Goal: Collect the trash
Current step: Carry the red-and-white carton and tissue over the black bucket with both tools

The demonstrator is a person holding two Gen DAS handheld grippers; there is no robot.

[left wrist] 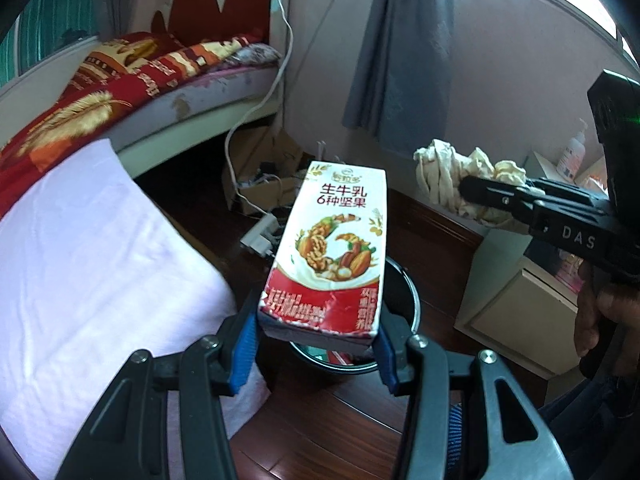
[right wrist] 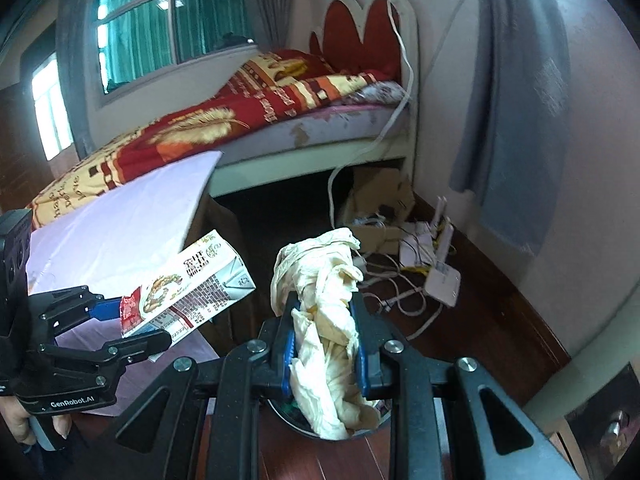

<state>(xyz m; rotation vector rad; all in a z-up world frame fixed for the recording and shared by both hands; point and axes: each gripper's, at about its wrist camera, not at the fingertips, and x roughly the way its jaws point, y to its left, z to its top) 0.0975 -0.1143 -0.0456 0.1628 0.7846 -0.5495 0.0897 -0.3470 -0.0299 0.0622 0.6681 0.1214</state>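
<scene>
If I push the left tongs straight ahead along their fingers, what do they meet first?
Probably the power strip and cables on the floor by the bed, past the carton the left tongs hold. The bin sits lower, under the carton. Depth is unclear.

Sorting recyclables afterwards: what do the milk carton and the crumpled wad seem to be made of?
Milk carton: coated paperboard, glossy printed faces, folded seams; one corner is dented. Crumpled wad: thin, matte, cream tissue or paper, judging by its soft creases, though cloth can't be excluded.
</scene>
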